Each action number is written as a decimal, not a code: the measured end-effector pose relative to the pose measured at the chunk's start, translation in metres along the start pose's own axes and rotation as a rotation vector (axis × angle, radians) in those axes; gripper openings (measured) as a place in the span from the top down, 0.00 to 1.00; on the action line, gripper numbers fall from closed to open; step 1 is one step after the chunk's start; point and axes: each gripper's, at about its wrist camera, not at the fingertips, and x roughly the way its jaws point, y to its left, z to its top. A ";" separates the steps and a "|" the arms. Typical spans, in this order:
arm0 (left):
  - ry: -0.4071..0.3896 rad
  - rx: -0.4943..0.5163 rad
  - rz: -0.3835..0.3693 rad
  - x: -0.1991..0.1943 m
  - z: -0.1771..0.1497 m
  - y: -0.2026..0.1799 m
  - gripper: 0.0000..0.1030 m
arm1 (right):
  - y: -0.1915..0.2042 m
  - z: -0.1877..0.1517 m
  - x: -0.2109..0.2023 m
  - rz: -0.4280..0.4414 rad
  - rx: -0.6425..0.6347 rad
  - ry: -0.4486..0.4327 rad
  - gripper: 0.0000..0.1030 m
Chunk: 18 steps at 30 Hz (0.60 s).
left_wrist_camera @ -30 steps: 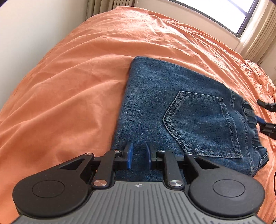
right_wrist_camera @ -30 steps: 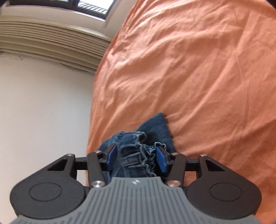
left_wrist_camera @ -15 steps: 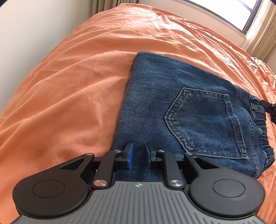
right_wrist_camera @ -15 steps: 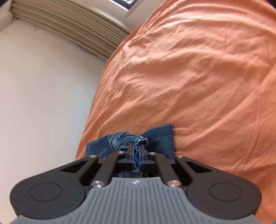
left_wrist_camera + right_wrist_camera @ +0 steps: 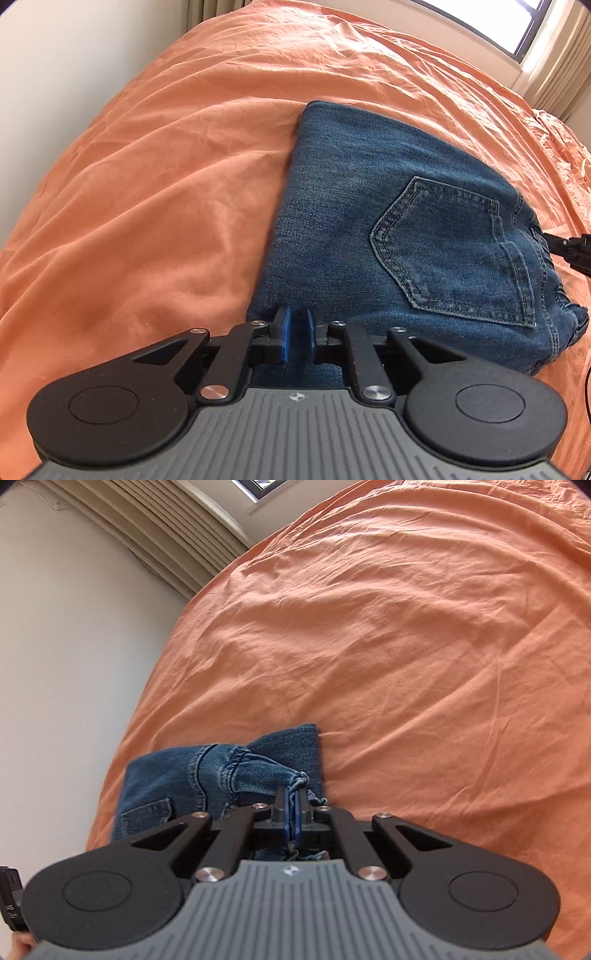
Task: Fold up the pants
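Folded blue denim pants [image 5: 388, 229] lie on an orange bedsheet [image 5: 166, 184], back pocket up. My left gripper [image 5: 295, 332] sits at their near folded edge. Its jaws are closing, and a fold of denim shows in the narrow gap between the blue pads. My right gripper [image 5: 293, 801] is shut on the bunched elastic waistband [image 5: 258, 771], which is lifted a little off the sheet. In the left wrist view the right gripper [image 5: 569, 247] shows as black fingers at the waistband end on the right. The rest of the pants [image 5: 162, 786] runs off to the left.
The orange sheet [image 5: 406, 646] stretches wide beyond the pants. A pale wall [image 5: 74, 646], curtains [image 5: 177, 535] and a window [image 5: 498, 18] border the bed. A black device edge [image 5: 11, 897] and part of a hand [image 5: 22, 941] show at bottom left.
The right gripper's jaws went from open around the waistband to shut on it, and the view rolled. The left gripper's pads drew closer together on the near edge.
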 end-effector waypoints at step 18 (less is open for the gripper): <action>-0.024 0.057 0.024 -0.037 -0.048 -0.012 0.76 | 0.088 -0.112 -0.065 -0.113 -0.557 -0.080 0.86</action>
